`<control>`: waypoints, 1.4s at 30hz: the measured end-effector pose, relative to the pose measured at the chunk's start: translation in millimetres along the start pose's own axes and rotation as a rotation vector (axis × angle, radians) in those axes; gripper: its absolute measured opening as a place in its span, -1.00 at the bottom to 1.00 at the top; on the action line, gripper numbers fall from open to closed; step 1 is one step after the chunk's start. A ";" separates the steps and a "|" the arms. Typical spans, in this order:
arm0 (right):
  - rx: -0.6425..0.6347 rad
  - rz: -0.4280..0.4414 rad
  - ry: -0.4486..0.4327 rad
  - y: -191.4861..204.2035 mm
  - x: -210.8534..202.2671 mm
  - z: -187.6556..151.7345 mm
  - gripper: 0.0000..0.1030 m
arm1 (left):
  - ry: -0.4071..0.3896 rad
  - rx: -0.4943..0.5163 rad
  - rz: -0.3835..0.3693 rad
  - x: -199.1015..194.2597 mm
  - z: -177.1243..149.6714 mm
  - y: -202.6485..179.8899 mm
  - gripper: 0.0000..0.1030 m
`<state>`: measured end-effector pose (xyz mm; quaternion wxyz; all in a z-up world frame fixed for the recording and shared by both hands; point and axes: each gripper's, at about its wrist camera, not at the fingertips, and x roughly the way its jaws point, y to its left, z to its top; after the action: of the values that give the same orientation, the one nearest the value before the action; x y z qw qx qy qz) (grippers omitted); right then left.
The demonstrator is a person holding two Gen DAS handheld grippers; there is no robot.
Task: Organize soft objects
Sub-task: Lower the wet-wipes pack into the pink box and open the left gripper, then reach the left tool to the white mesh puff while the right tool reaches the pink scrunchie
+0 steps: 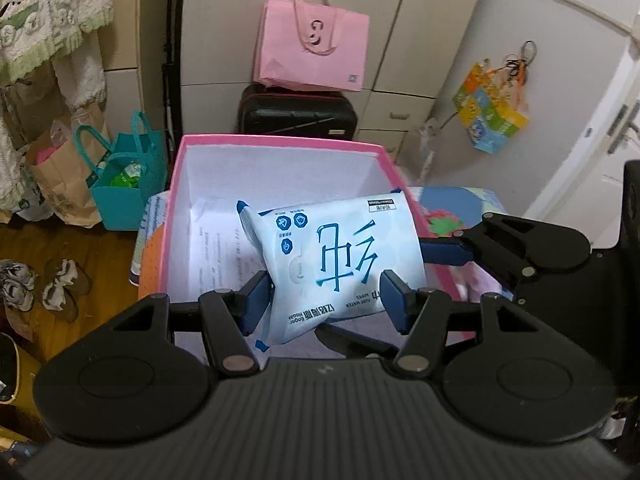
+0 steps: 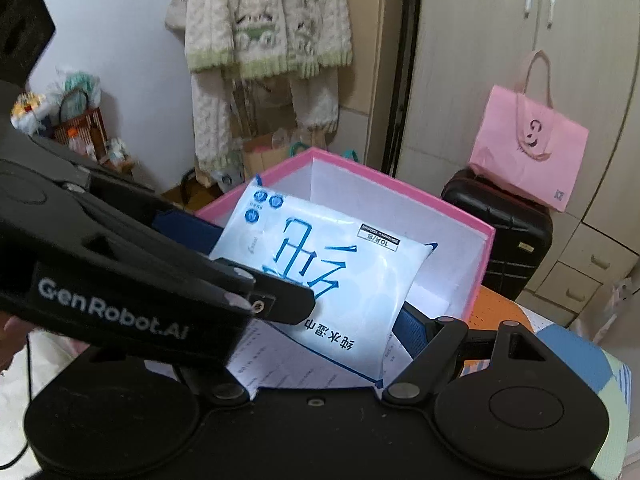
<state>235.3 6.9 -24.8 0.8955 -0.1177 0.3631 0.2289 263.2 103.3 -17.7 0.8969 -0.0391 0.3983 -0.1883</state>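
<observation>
A bedroom corner crowded with cream wardrobes, a black suitcase (image 1: 297,114) topped by a pink tote bag (image 1: 313,50), a teal basket (image 1: 128,184) on the wooden floor and a knitted cardigan (image 2: 266,30) on the wall frames your work. In the left wrist view, your left hand-held gripper (image 1: 325,302) is clenched on the near end of a soft wet-wipes pack (image 1: 334,254), its blue pads pressing in from both sides, and the pack hangs over the open pink box (image 1: 280,142), which sits on a patterned cloth surface (image 1: 452,206); printed paper (image 1: 218,242) lies on the box floor. The right hand-held gripper (image 1: 444,250) reaches in from the right, one blue finger touching the pack's far edge. In the right wrist view, the same pack sits tilted above the box (image 2: 482,258), and your right hand-held gripper (image 2: 312,280) has one blue finger (image 2: 414,330) against the pack's edge and the other (image 2: 182,230) on the far side behind the left tool; it looks closed on the pack, though the left tool hides part of the contact. You appear to be mid-placement, both tools carrying the pack over the box. Next, lower it flat onto the paper inside the walls, then release both grips without dragging it back out.
</observation>
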 end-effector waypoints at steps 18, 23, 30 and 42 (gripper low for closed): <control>-0.034 0.002 0.101 -16.1 33.8 9.1 0.64 | -0.001 -0.001 0.061 22.1 10.5 11.5 0.18; -0.028 0.012 0.081 -15.3 20.6 6.3 0.64 | -0.008 0.039 0.068 5.6 7.2 2.6 0.20; -0.025 0.018 0.058 -13.6 -3.8 1.5 0.65 | -0.035 0.094 0.070 -23.1 -2.0 -13.1 0.20; 0.006 0.069 0.023 -22.4 -69.4 -20.0 0.65 | -0.036 0.126 0.010 -74.3 -22.1 -39.9 0.21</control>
<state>190.7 -42.6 10.9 0.8833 -0.1050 0.3777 0.2572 189.4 95.5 28.1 0.9055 0.0159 0.3695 -0.2080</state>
